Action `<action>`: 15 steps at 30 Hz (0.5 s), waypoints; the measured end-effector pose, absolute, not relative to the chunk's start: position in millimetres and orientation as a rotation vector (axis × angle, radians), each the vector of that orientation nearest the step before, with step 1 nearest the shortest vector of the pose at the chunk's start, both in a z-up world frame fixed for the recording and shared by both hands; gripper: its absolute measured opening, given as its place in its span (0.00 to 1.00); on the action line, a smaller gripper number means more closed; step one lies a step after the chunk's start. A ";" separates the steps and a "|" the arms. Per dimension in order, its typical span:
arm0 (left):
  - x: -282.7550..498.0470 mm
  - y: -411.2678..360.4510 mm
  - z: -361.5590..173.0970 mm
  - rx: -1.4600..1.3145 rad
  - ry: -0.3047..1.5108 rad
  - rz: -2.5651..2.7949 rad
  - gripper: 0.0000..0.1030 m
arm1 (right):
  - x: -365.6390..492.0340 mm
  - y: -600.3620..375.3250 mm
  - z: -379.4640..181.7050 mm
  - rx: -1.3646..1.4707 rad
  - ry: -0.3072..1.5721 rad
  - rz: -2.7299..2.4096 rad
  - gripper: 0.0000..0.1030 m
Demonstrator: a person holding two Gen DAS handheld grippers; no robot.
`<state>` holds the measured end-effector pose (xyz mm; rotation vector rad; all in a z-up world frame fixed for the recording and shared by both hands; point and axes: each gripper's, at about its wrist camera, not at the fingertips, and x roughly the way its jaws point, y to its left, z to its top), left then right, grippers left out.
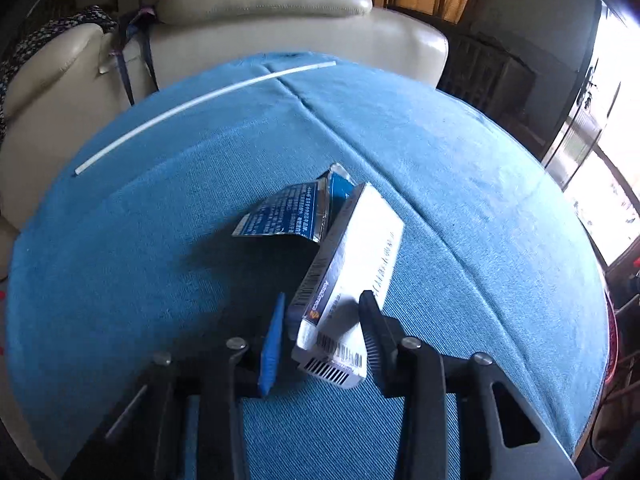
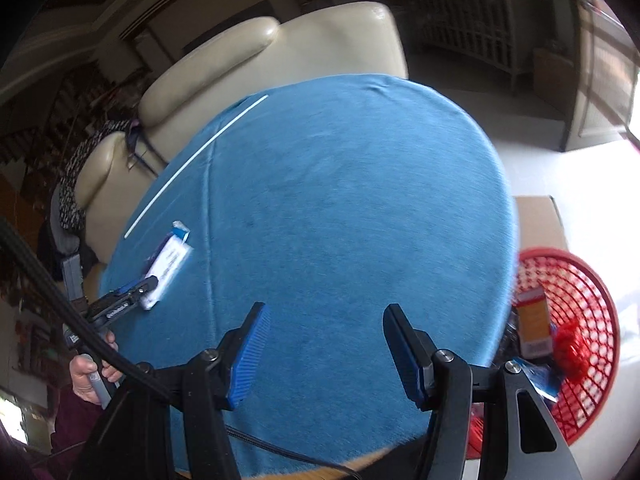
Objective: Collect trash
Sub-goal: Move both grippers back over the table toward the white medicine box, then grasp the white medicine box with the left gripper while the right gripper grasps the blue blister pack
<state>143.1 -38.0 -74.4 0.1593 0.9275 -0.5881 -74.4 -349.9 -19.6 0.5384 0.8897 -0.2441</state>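
The left gripper (image 1: 324, 320) has its fingers clamped on the near end of the white carton (image 1: 352, 264), whose long axis runs away from them over the blue tabletop (image 1: 460, 184), while the right gripper (image 2: 324, 344), fingers apart and empty, sits nearer the red basket (image 2: 592, 320) beside that tabletop.

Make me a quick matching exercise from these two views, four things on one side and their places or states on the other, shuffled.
Things:
1. white box
2. white straw
3. red basket
4. right tool

Places or states:
A. beside the table, trash inside
B. open, nothing between its fingers
C. between the left tool's fingers
D. lying near the table's far edge

Pairs: 1-C, 2-D, 3-A, 4-B
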 end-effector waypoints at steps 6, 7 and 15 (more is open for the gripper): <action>101.3 -8.9 -59.1 0.125 0.864 -0.605 0.18 | -1.7 -304.7 -17.5 0.457 0.919 -0.091 0.61; 96.6 -5.9 -58.2 0.125 0.864 -0.604 0.17 | 13.8 -295.1 -17.5 0.442 0.920 -0.056 0.61; 44.4 65.5 -57.8 0.020 0.898 -0.498 0.17 | 136.3 -223.9 -38.5 0.389 0.965 0.190 0.61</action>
